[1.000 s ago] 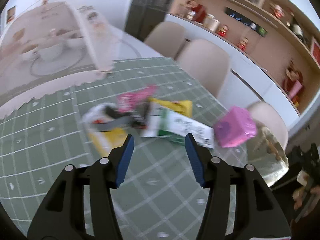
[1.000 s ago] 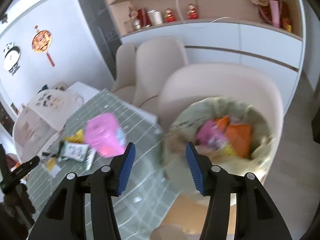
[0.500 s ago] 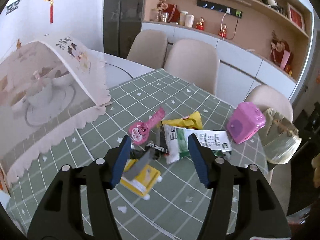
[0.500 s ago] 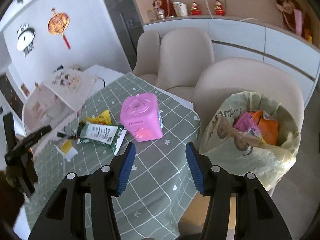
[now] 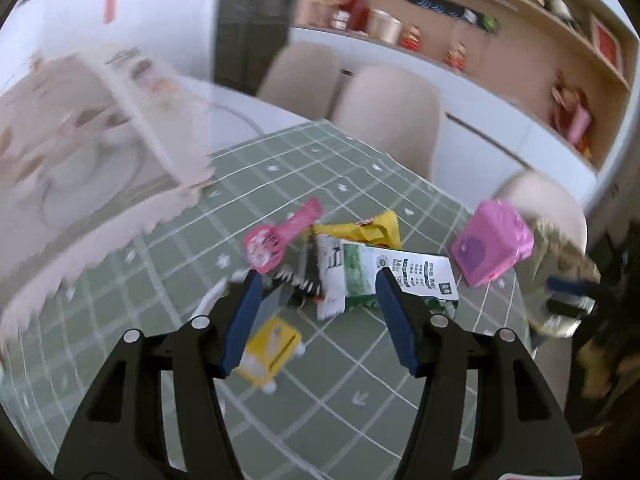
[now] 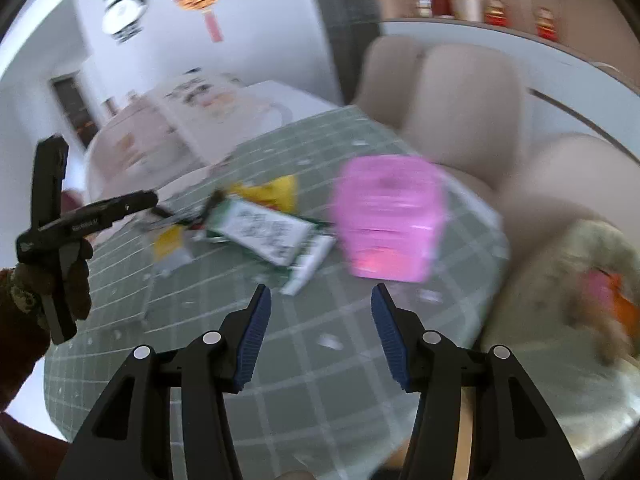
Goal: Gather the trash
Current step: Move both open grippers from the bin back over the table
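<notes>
A heap of trash lies on the green checked tablecloth point(image 5: 168, 280): a green and white wrapper point(image 5: 396, 276), a yellow packet point(image 5: 360, 230), a pink wrapper point(image 5: 276, 236) and a small yellow carton point(image 5: 270, 350). My left gripper point(image 5: 318, 316) is open and empty, just above the heap. My right gripper point(image 6: 320, 330) is open and empty above the table's edge, short of the green and white wrapper point(image 6: 264, 234). A trash bag point(image 6: 588, 280) with wrappers inside sits on a chair at the right. The left gripper also shows at the left of the right wrist view point(image 6: 150, 200).
A pink box point(image 5: 494, 250) stands near the table's right edge, also in the right wrist view point(image 6: 390, 232). A mesh food cover point(image 5: 88, 148) sits at the far left. Beige chairs point(image 5: 392, 116) stand behind the table, with shelves point(image 5: 480, 24) beyond.
My left gripper has dropped closer to the trash heap. My right gripper has swung left, away from the trash bag and toward the table. Both stay open.
</notes>
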